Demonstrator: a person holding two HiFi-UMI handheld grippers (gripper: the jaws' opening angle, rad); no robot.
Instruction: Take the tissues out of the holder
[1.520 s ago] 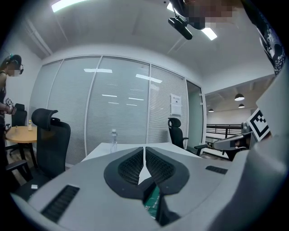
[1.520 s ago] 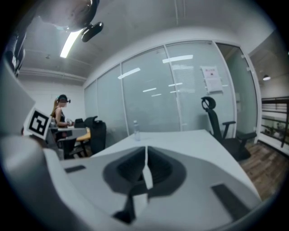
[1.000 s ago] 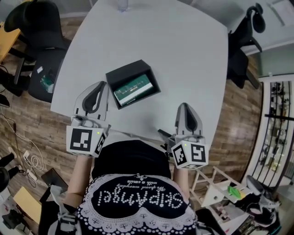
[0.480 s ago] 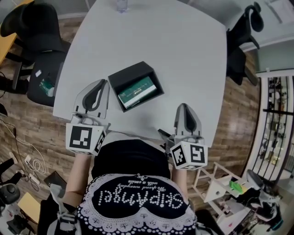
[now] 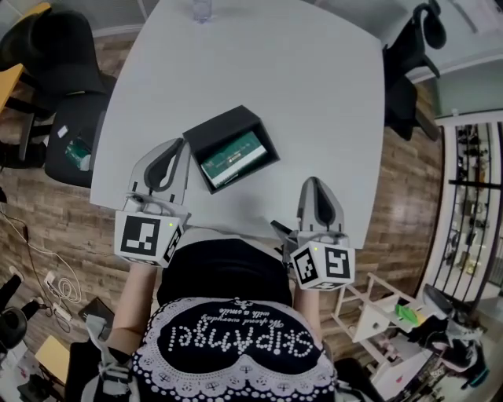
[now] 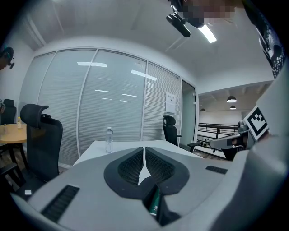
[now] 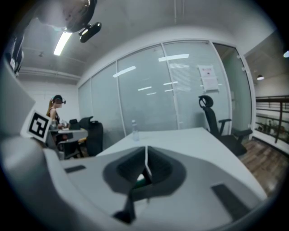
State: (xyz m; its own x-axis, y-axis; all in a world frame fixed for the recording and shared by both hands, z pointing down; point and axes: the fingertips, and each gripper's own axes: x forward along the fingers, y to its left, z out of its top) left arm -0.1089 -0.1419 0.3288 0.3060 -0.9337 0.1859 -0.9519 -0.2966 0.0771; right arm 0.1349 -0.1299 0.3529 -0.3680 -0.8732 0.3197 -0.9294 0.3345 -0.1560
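**Both grippers clenched and empty, tissues not yet touched**

- The tissues [image 5: 233, 154] are a green pack lying flat inside the black holder [image 5: 222, 123]. The holder sits open-topped on the white surface [image 5: 314, 86], near the person's edge and skewed to it.
- The left gripper [image 5: 173, 148] sits just beside the holder's near-left corner. I can't make out any contact. Its fingers [image 6: 131, 164] are pressed together with nothing between them. Only a sliver of green pack shows below them in the left gripper view.
- The right gripper [image 5: 315, 187] hovers over the near edge of the surface, to the right of the holder and clearly apart from it. Its fingers [image 7: 159, 166] are also clenched, with only a thin slit between them and nothing in it.
- My read on the placement is that the two grippers flank the holder as a staging pose. The left one is close enough to brace the box, which leaves the right one free to go for the pack.
- The task looks to be at its start, since the pack is fully seated. The next move calls for one set of fingers to open before anything can be pinched.
- The pack fills most of the holder, so there is likely little side clearance. That risks the light box dragging along with the pack unless it is held down.
- A water bottle [image 5: 203, 8] stands at the far edge, well clear.
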